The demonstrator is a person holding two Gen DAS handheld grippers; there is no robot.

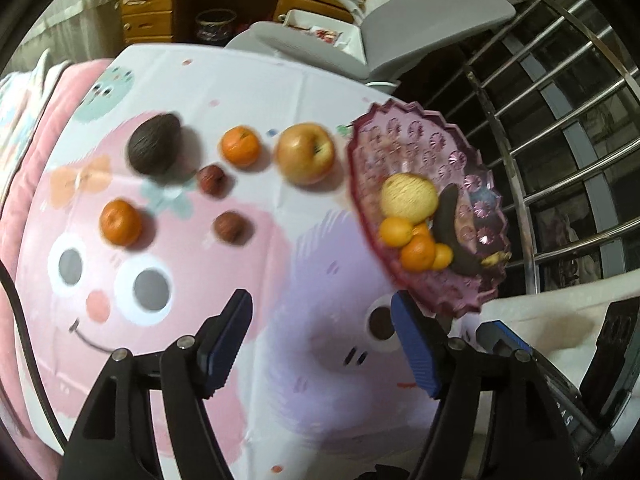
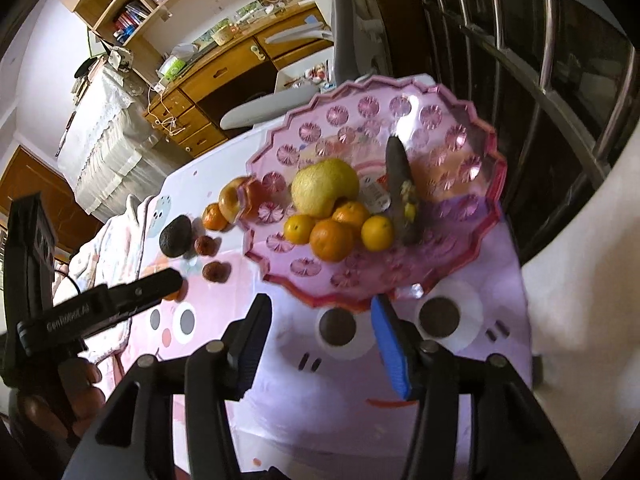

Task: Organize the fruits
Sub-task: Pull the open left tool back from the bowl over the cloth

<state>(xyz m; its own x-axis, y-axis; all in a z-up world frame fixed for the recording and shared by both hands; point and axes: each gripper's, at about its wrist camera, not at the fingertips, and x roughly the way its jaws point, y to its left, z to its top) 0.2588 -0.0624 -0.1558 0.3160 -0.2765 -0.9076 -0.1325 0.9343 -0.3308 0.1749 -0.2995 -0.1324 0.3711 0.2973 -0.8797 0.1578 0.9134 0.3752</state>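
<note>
1. The desk [image 1: 280, 92] carries a pastel cartoon tablecloth [image 1: 192, 264] with big-eyed faces; all the fruit lies on it or in the bowl.
2. A pink scalloped glass fruit bowl [image 1: 404, 136] sits at the cloth's 3 o'clock edge in the left wrist view, next to a steel railing [image 1: 560, 140].
3. In the bowl, a blackened banana [image 2: 400, 184] lies with its long axis running roughly 12 to 6 o'clock in the right wrist view, split to yellow flesh near the 6 o'clock end.
4. At the banana's 9 o'clock rests a yellow pear [image 2: 324, 190], and four oranges [image 2: 332, 238] cluster touching one another at the pear's 6 o'clock.
5. On the cloth, an apple [image 1: 306, 152] lies just beside the bowl's rim at 9 o'clock.
6. A dark avocado [image 1: 154, 148] lies well to the apple's 9 o'clock, its narrow end tilted toward 1 o'clock.
7. A mandarin [image 1: 240, 147] sits between avocado and apple; another mandarin [image 1: 120, 222] lies at the avocado's 7 o'clock.
8. Two small reddish-brown fruits [image 1: 230, 227] lie at the first mandarin's 6 o'clock.
9. The left gripper [image 1: 320, 344] hangs above the cloth, jaws apart, nothing between them.
10. The right gripper [image 2: 320, 344] has its jaws apart and empty, near the bowl's 6 o'clock rim.
</note>
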